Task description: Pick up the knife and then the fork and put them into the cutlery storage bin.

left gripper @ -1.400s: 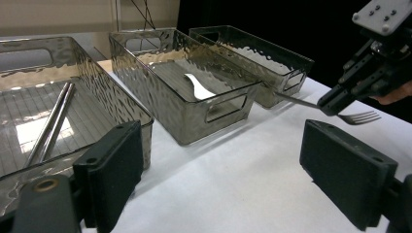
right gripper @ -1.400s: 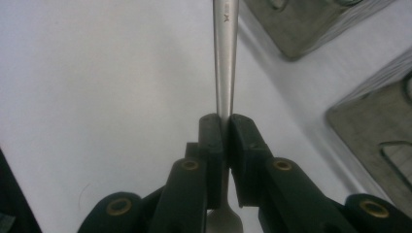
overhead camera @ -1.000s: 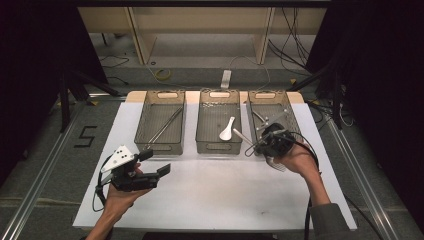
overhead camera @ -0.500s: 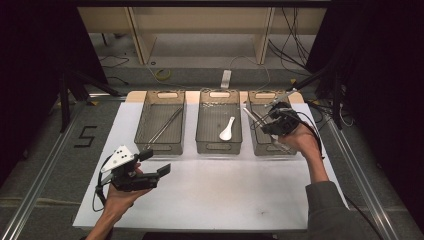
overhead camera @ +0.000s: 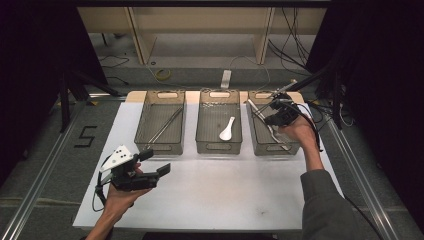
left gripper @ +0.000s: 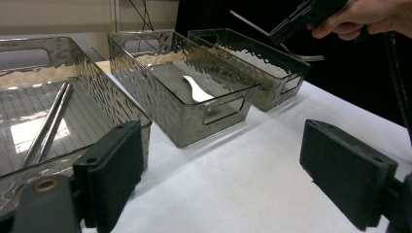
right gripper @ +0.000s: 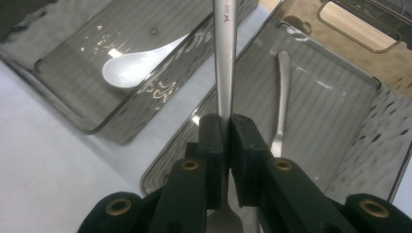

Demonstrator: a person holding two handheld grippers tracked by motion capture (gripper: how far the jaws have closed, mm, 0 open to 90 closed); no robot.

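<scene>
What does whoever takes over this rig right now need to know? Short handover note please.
Right gripper: shut on a metal utensil, held above the right bin. Its working end is hidden; it may be a fork.
Left gripper: open, nothing between its fingers, hovering over the white table in front of the left bin.
Things: left bin holds metal chopsticks; middle bin holds a white spoon; right bin already holds another metal utensil.
Done: utensil picked up and carried over the right bin.
Left: probably lower it into the right bin and release.
</scene>
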